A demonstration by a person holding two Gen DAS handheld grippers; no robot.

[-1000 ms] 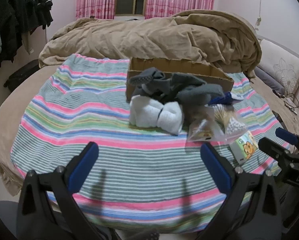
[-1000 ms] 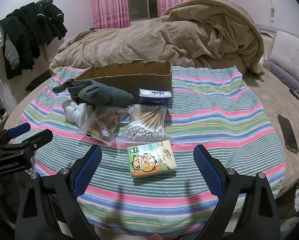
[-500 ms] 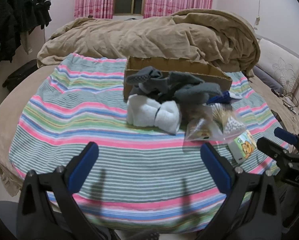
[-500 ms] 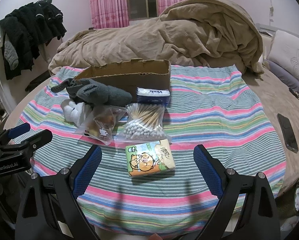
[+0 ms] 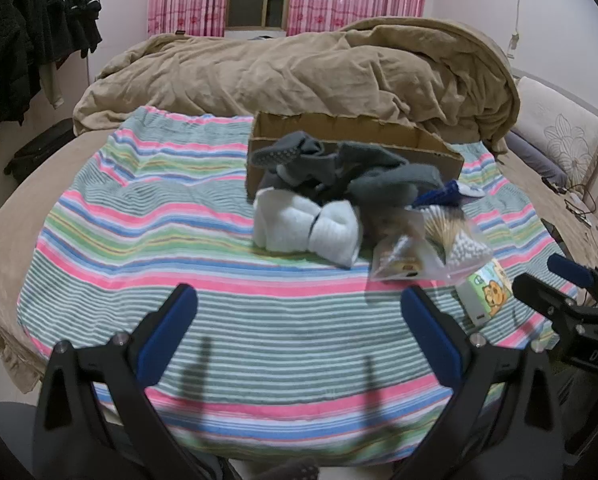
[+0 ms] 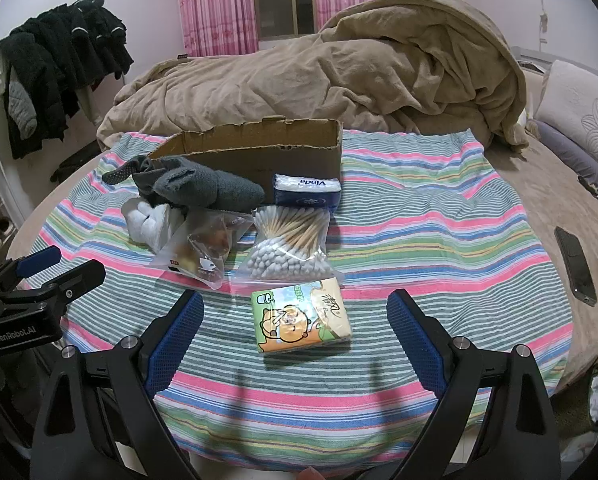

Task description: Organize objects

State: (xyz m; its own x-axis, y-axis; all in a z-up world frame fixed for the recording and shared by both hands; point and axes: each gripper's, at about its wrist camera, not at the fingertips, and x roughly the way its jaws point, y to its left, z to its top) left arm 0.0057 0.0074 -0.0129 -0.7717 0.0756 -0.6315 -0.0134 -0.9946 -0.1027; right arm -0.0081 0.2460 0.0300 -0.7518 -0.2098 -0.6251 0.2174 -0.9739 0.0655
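Note:
An open cardboard box (image 6: 267,152) (image 5: 355,140) sits on a striped cloth on the bed. In front of it lie grey socks (image 6: 203,190) (image 5: 339,168), white socks (image 5: 307,228) (image 6: 147,224), a clear snack bag (image 6: 203,248) (image 5: 399,256), a bag of cotton swabs (image 6: 291,244) (image 5: 459,236), a blue Vinda tissue pack (image 6: 307,196) and a green cartoon tissue pack (image 6: 299,316) (image 5: 487,292). My left gripper (image 5: 299,324) is open and empty, short of the white socks. My right gripper (image 6: 295,332) is open and empty, with the green tissue pack between its fingers' line.
A brown duvet (image 6: 339,72) is heaped behind the box. A black phone (image 6: 575,264) lies at the right on the bed. Dark clothes (image 6: 59,68) hang at the left. The striped cloth (image 5: 159,208) lies bare left of the pile.
Both grippers have edged slightly forward toward the pile. Nothing was taken hold of or moved.

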